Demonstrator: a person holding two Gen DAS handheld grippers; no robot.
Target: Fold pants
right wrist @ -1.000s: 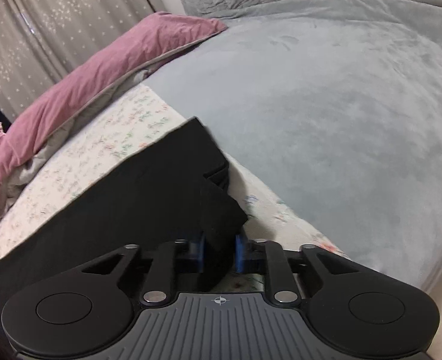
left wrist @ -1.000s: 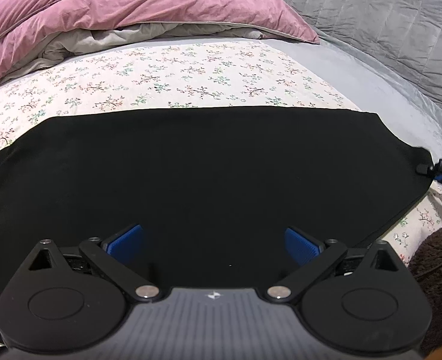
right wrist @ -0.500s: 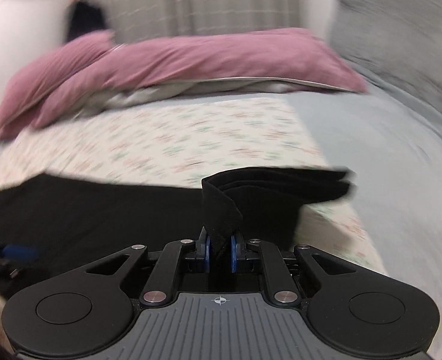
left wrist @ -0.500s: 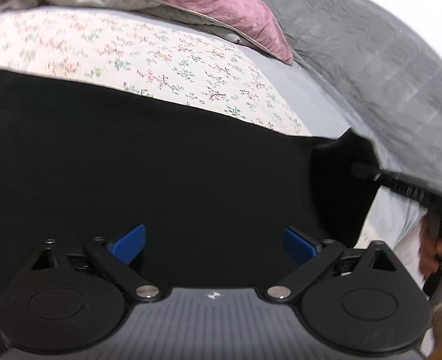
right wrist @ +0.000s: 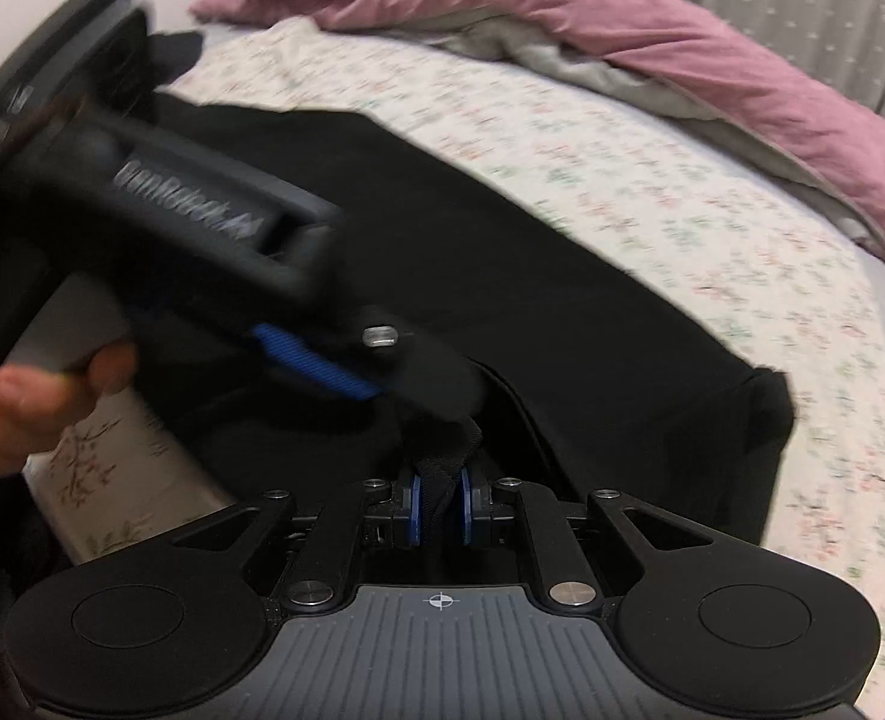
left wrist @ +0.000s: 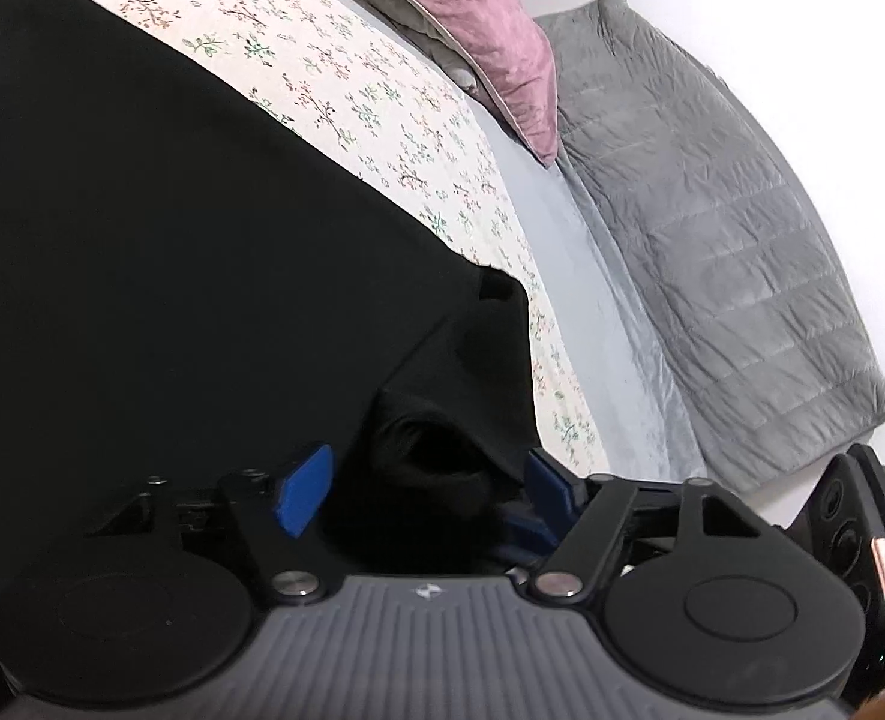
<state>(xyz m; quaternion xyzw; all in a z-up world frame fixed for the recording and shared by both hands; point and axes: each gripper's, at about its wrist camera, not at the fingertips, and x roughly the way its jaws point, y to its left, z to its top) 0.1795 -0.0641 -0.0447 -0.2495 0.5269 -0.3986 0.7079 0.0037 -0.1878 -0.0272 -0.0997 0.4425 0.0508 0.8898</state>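
Here the black pants [left wrist: 172, 276] are lying spread across the floral sheet [left wrist: 346, 90] of the bed, with one end being lifted and doubled over onto the rest, so that a raised flap of dark cloth is standing up near the front of both views. The right tool [right wrist: 440, 510] is clenched on a bunched edge of that cloth, the fabric pinched tight between its blue pads, and it is carrying this end across the garment. The left tool [left wrist: 424, 489] is sitting over the same fold with its jaws wide apart; they have just been closing a little, and a hump of the lifted cloth is lying between them, though the pads are not yet pressing on it. In the right wrist view the left tool is crossing the frame, blurred, just beside the held edge, with the person's hand [right wrist: 28, 396] gripping its handle. Judging by how things lie, the fold is only partly made: the carried end is still up in the air rather than laid flat, the edges are not yet matched, and most of the garment is still stretched out in one long layer. Beyond the pants, a pink duvet [right wrist: 652, 42] is heaped at the far side of the bed and a grey quilted blanket [left wrist: 712, 228] is draped along the edge.
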